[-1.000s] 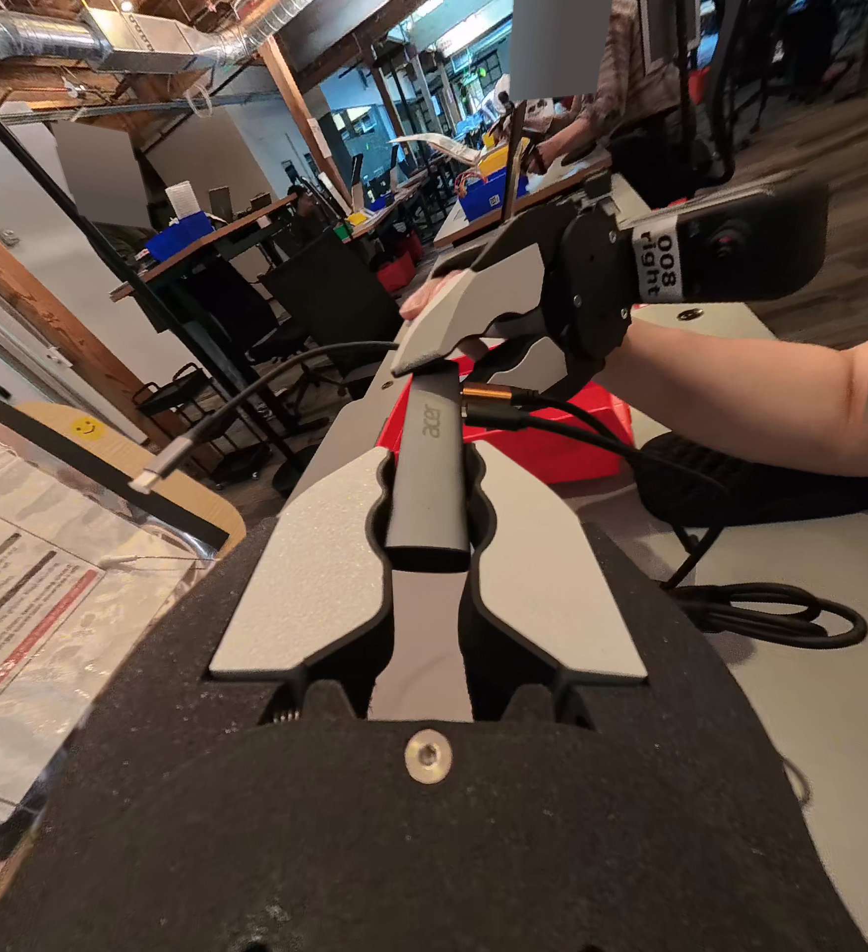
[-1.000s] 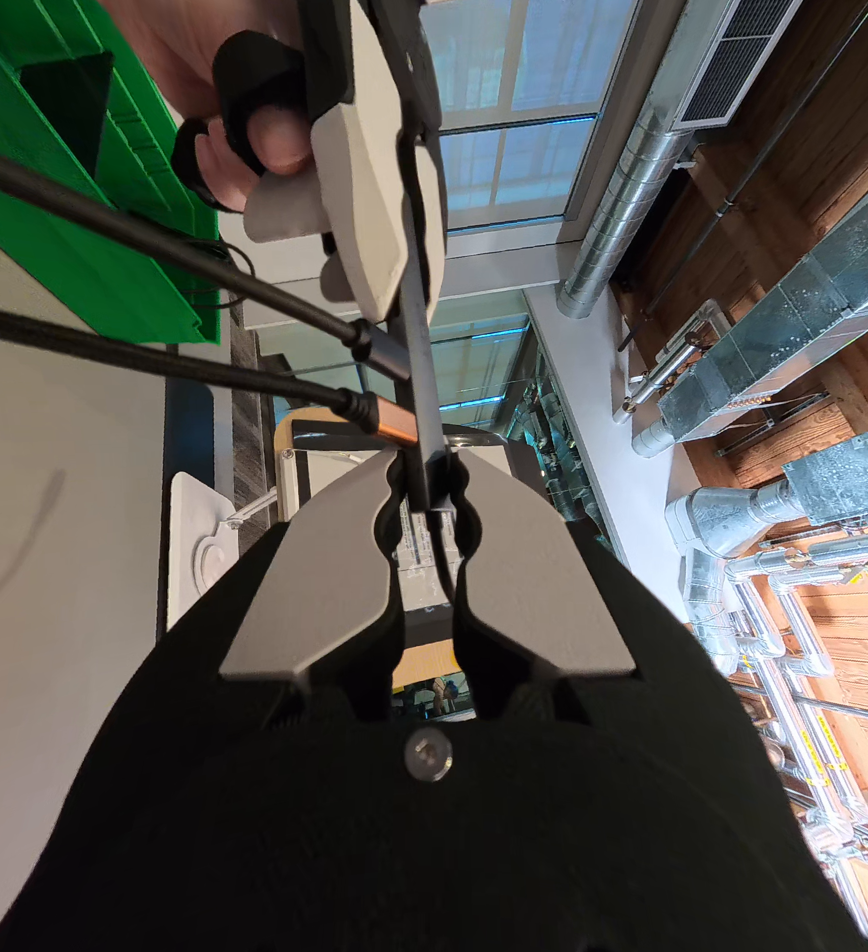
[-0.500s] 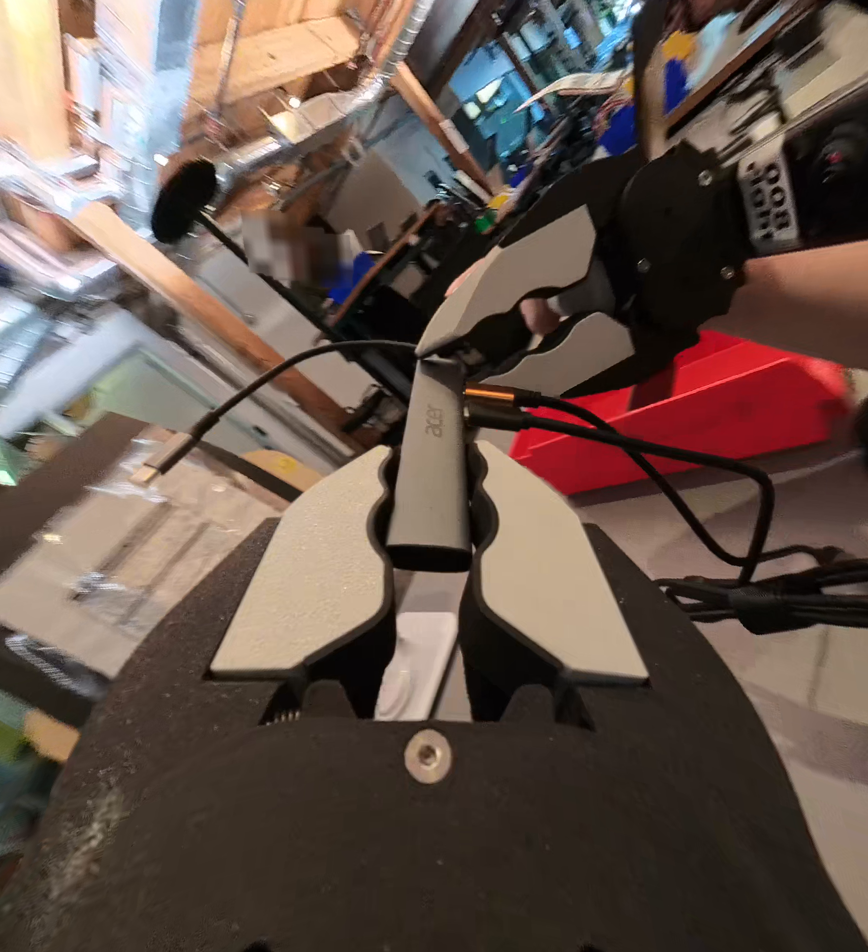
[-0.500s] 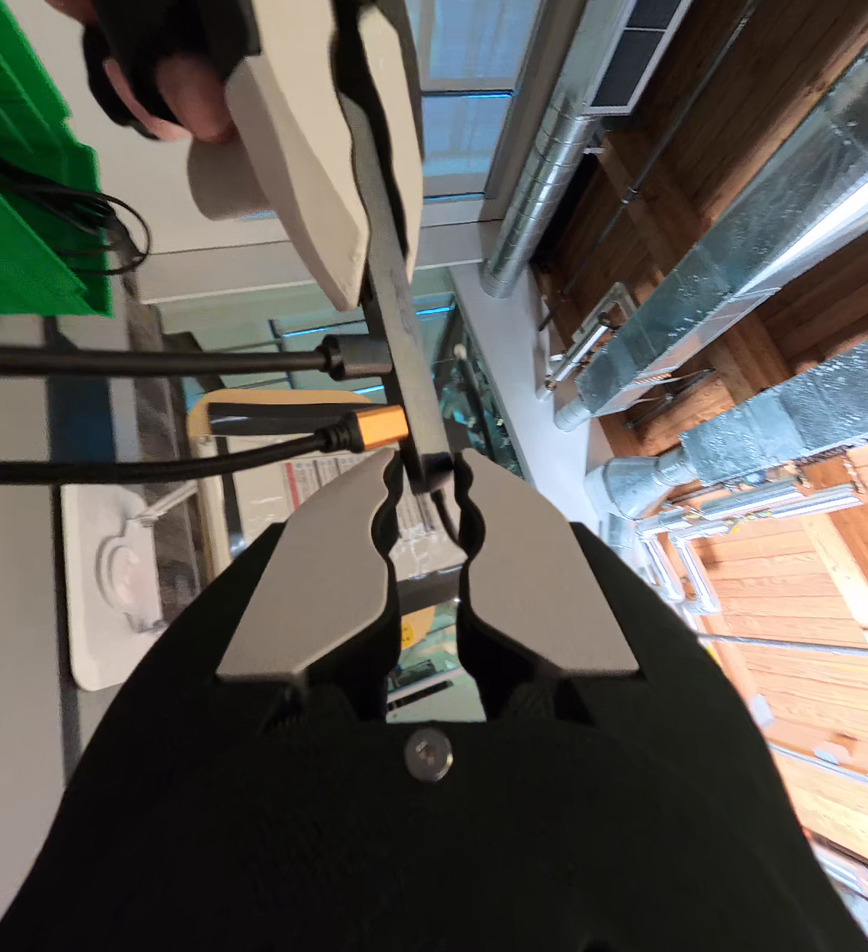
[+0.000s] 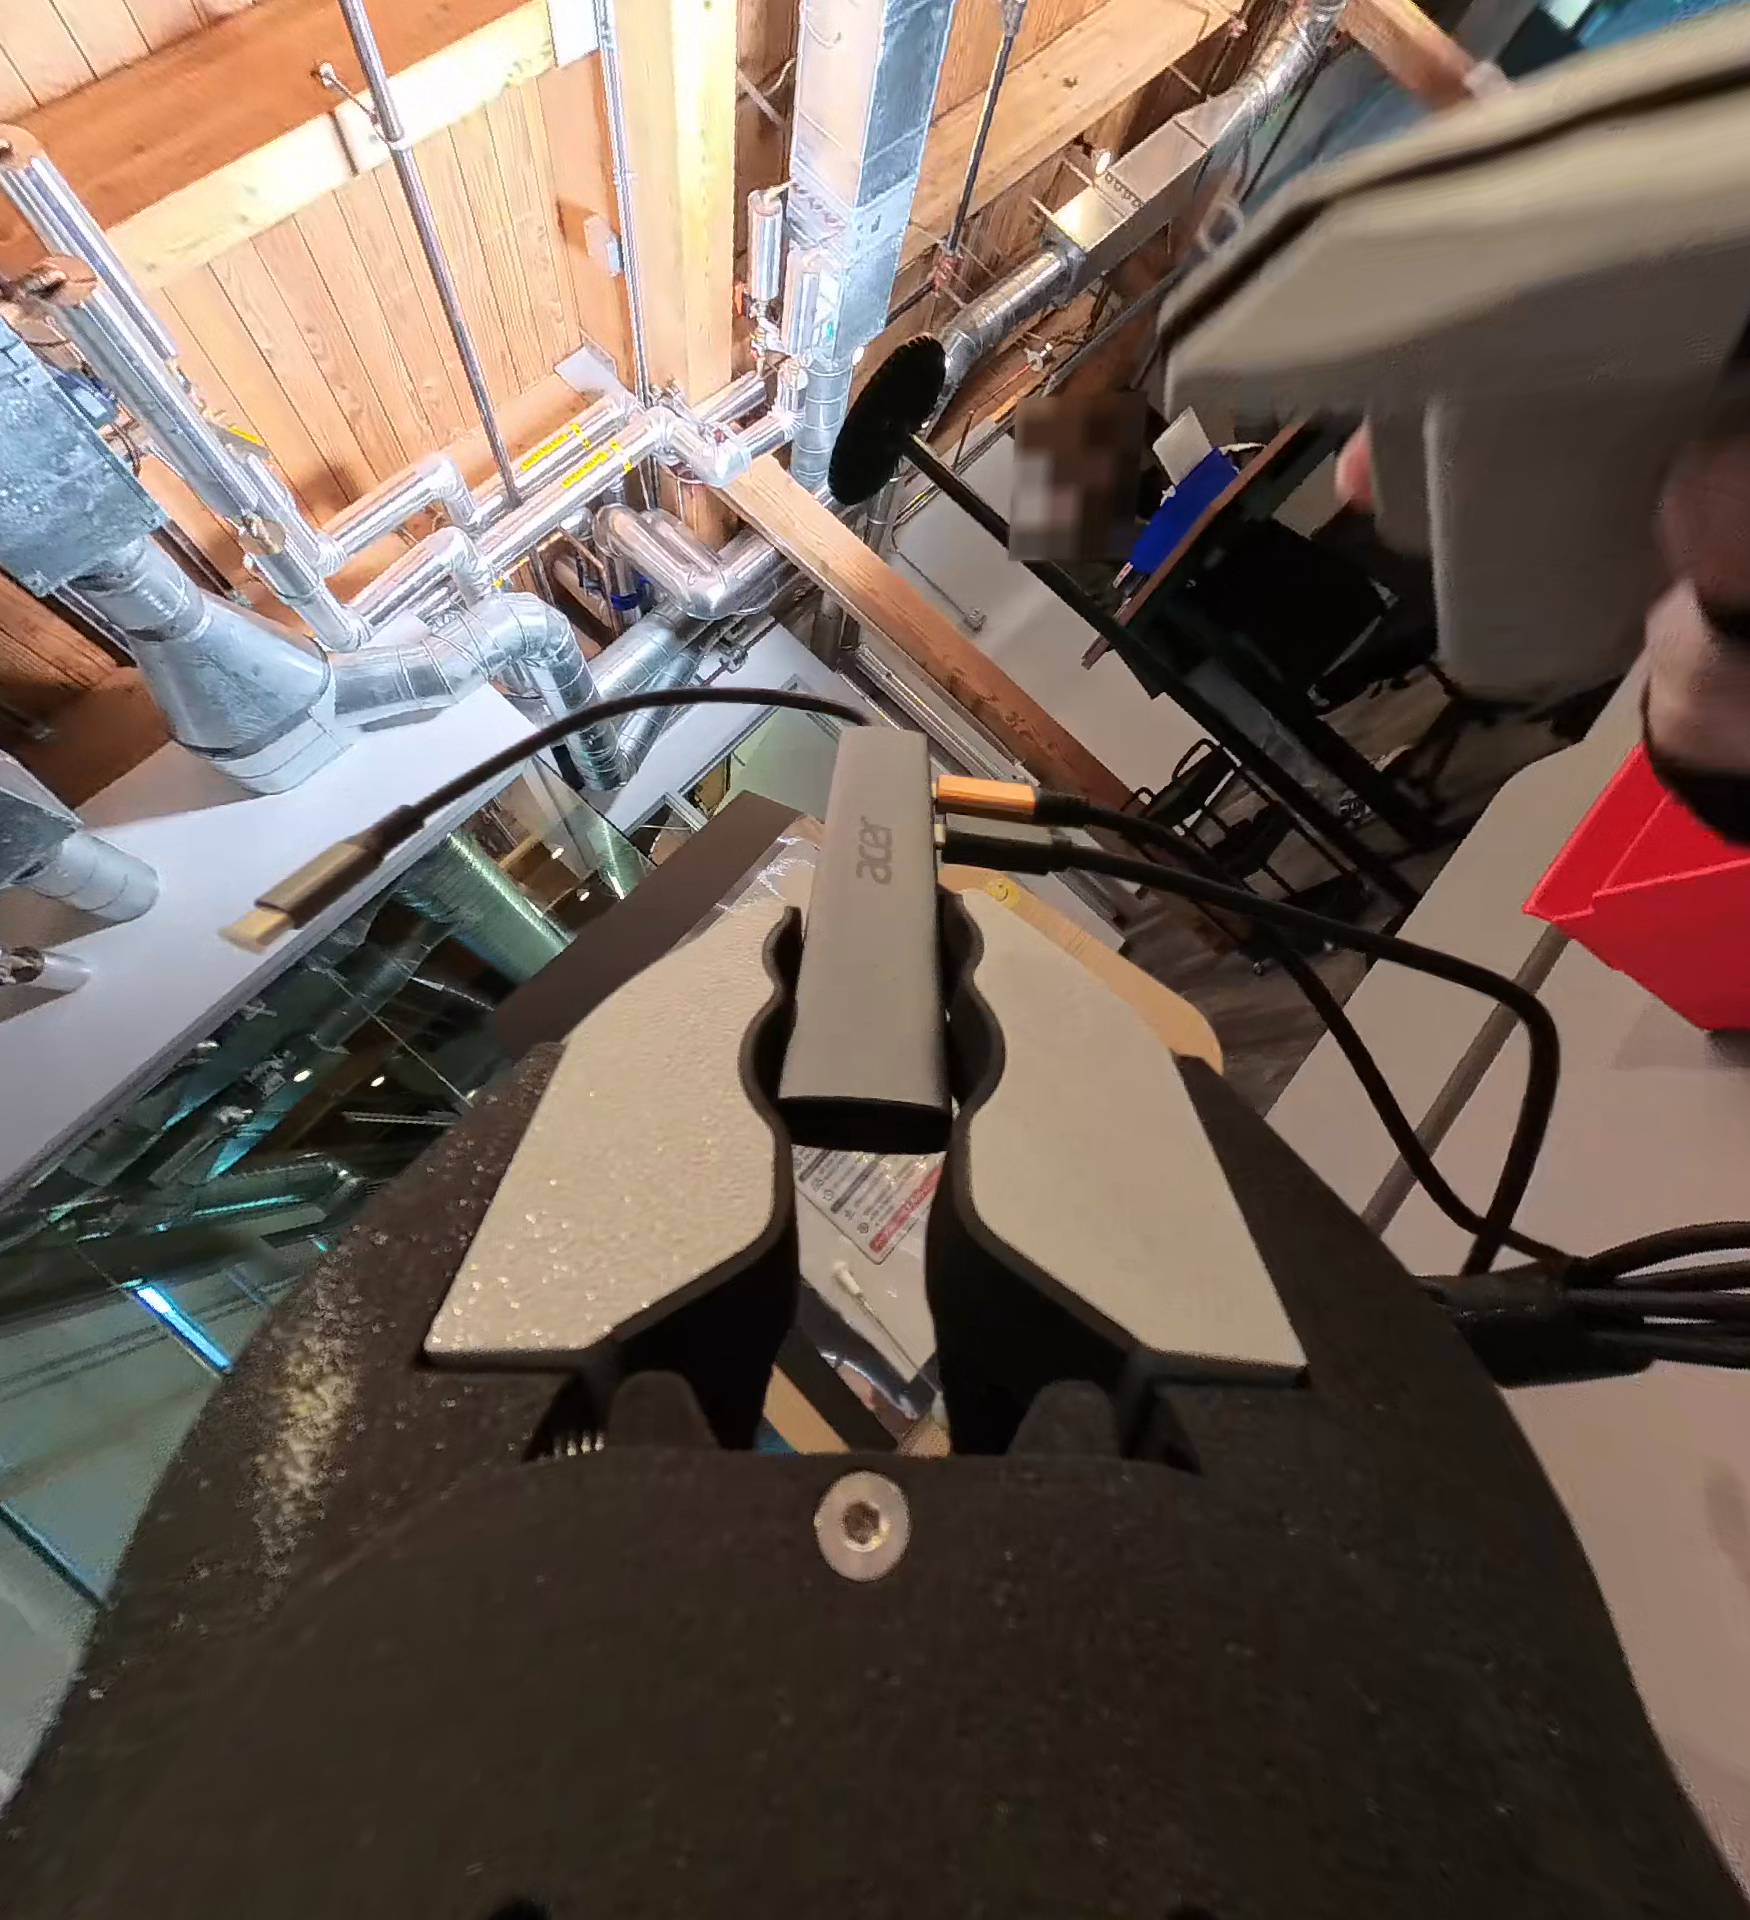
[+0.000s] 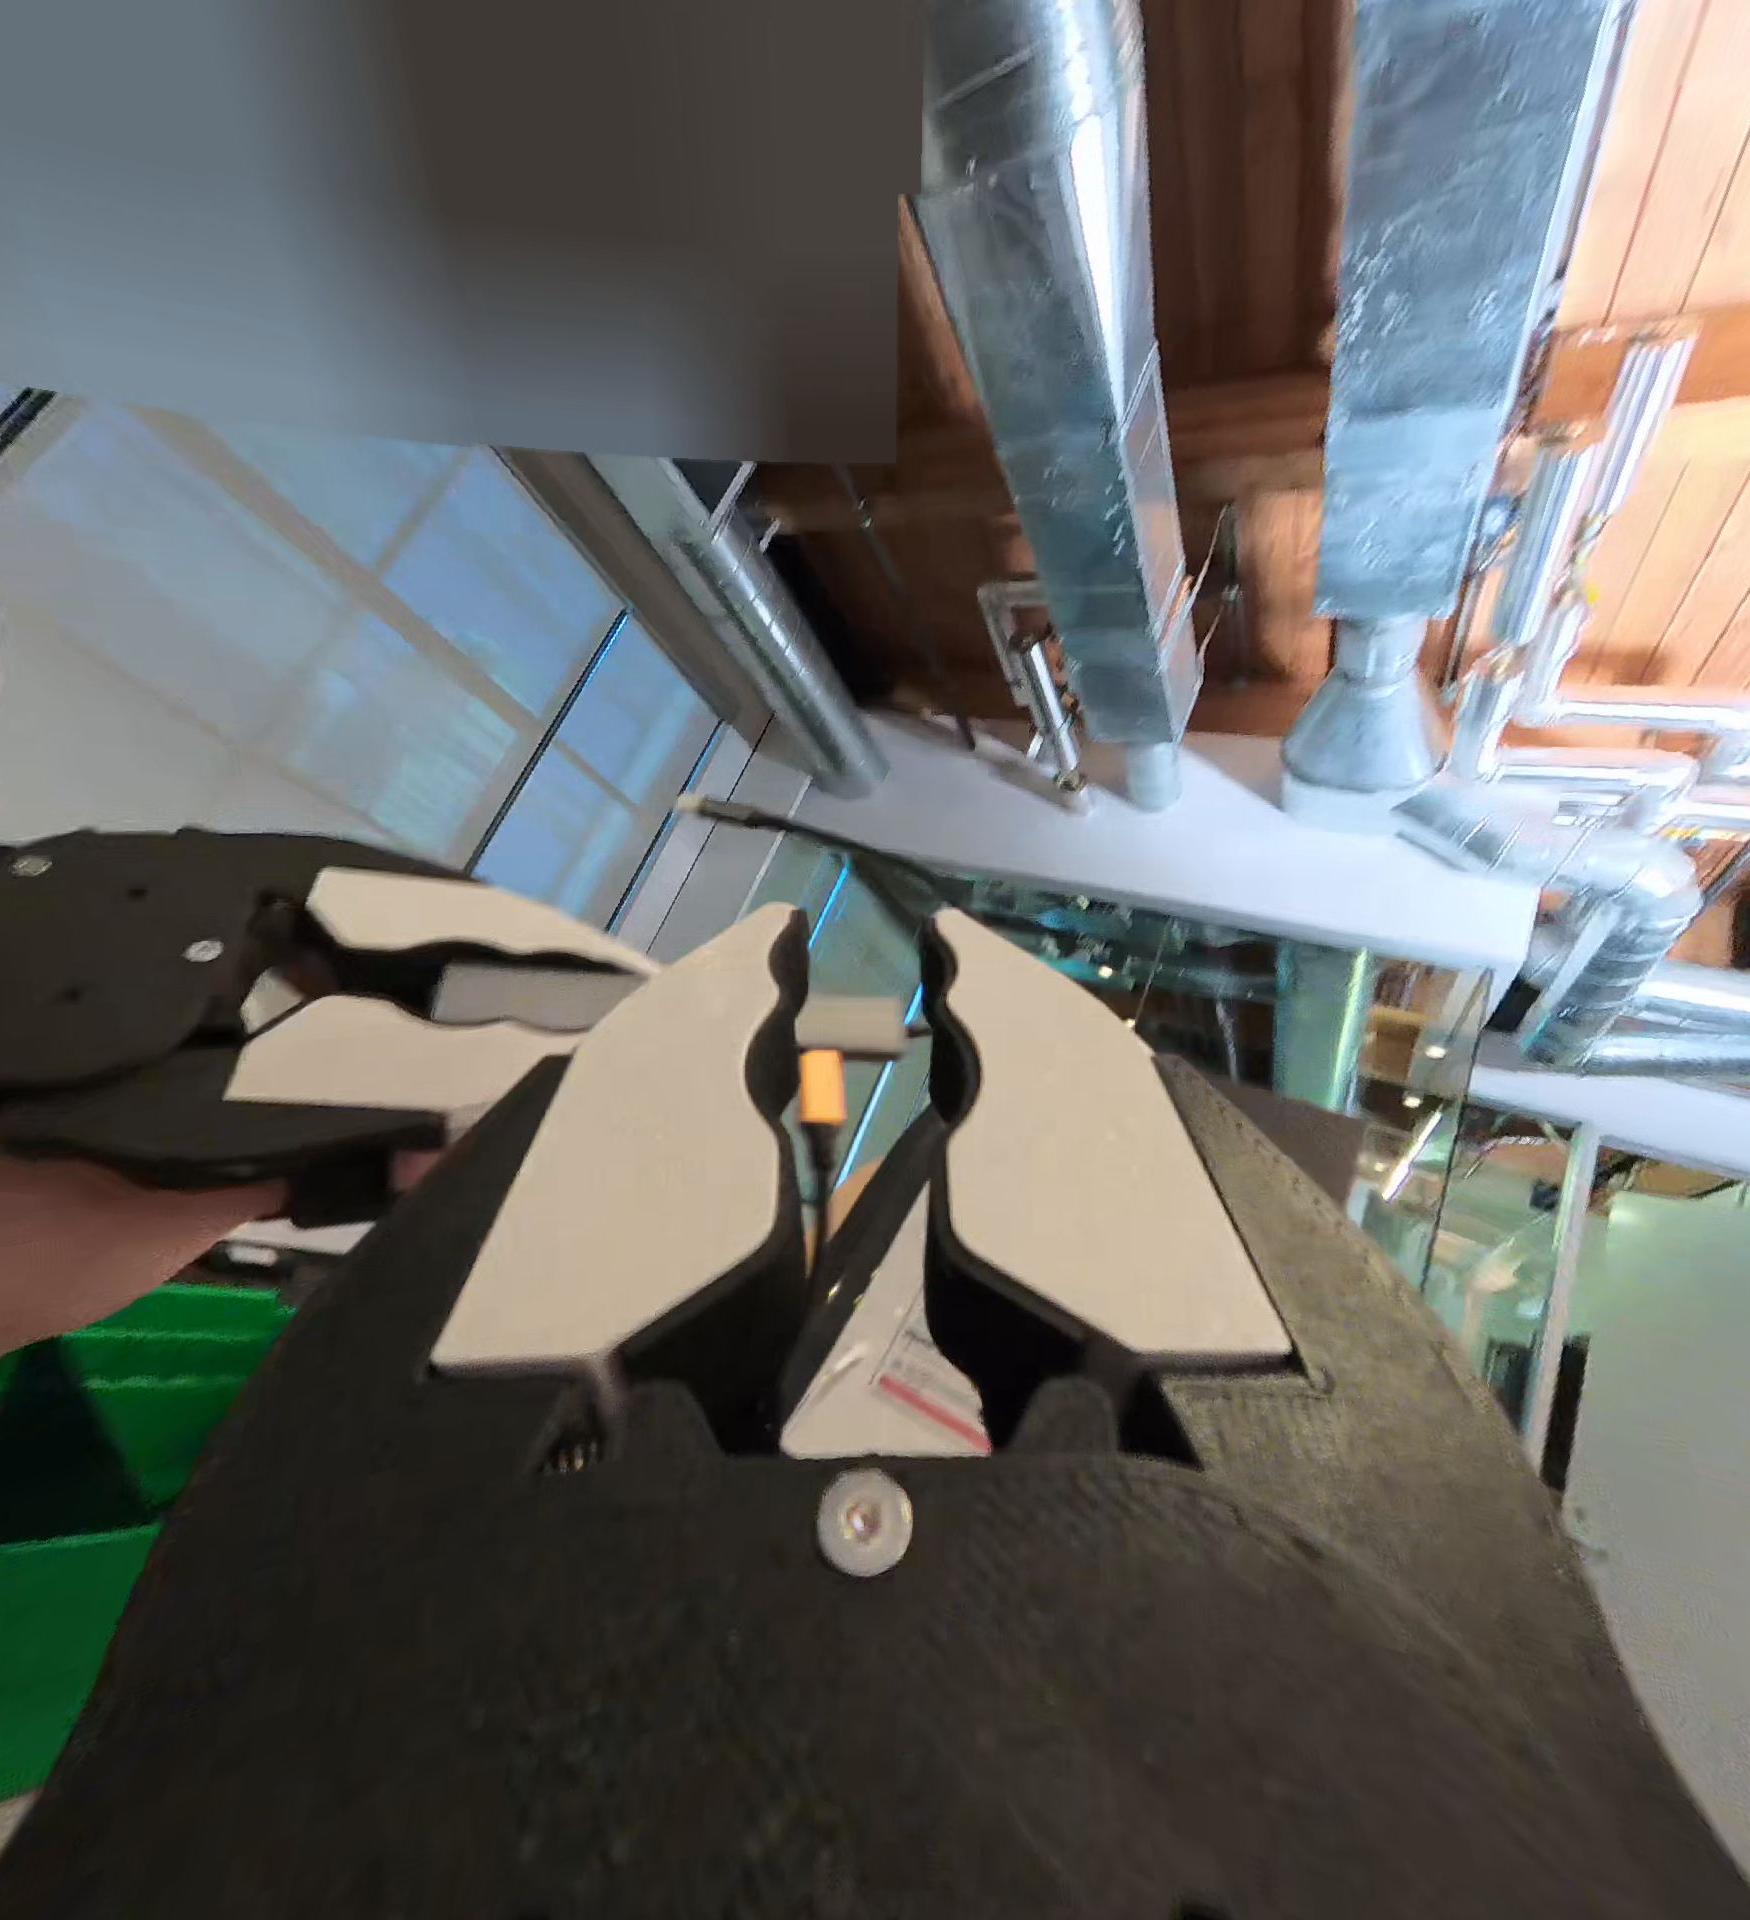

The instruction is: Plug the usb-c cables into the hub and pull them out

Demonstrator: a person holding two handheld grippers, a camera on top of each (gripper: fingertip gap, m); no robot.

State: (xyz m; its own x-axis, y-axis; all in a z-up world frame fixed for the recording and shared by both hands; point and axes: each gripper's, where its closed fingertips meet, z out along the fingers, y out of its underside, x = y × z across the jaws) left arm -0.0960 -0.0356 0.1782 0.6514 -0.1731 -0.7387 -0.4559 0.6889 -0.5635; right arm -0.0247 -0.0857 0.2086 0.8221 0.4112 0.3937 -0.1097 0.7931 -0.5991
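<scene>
Two cables (image 5: pixel 1162 883) in hub (image 5: pixel 866 935), clamped btwn left tongs (image 5: pixel 866 997).

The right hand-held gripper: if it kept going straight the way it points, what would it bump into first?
Probably the hub, whose end shows in the gap between the open jaws of the right hand-held gripper, with an orange plug just below. Depth is hard to judge.

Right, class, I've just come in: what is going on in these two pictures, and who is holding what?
A person works two hand-held grippers. The left gripper is shut on a slim grey hub, held up in the air. Two cables are plugged into the hub's side: one with an orange plug and one with a black plug. The hub's own short lead dangles free. The right gripper is open and holds nothing, close beside the hub.
</scene>
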